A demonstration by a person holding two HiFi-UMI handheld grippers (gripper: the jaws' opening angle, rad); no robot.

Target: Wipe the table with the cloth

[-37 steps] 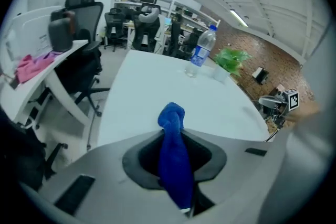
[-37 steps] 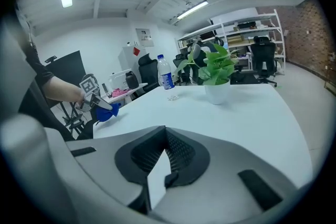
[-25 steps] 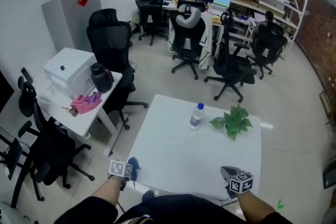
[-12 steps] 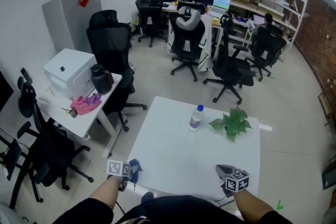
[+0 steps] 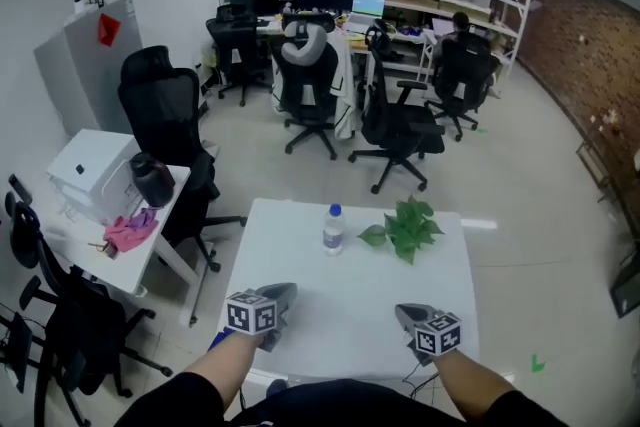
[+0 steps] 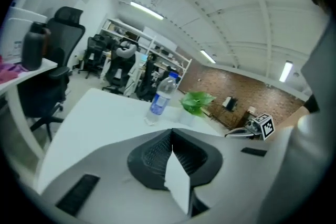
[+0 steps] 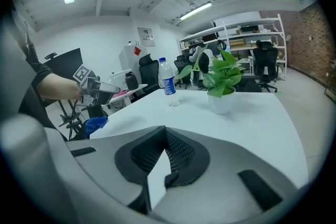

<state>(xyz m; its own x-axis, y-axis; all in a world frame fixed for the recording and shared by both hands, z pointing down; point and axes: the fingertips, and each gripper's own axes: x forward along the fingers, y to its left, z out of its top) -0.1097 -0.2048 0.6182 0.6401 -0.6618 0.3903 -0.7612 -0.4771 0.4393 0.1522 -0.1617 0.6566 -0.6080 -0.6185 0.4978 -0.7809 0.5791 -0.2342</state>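
The blue cloth (image 5: 220, 339) lies bunched at the white table's (image 5: 350, 290) near left corner, also seen in the right gripper view (image 7: 96, 124). My left gripper (image 5: 283, 291) hovers above the table to the right of the cloth and clear of it. Its jaws have just been closing and are shut with nothing between them (image 6: 171, 135). My right gripper (image 5: 405, 312) hangs over the near right part of the table, shut and empty (image 7: 166, 134). From the right gripper view the left gripper (image 7: 107, 87) shows above the cloth.
A water bottle (image 5: 333, 228) and a potted plant (image 5: 405, 227) stand at the table's far side. A side desk (image 5: 150, 260) on the left bears a white box, a dark jug and a pink rag. Office chairs (image 5: 395, 127) stand beyond.
My left gripper has left the blue cloth at the table's corner and swung up and to the right over the tabletop. The right gripper has barely shifted.
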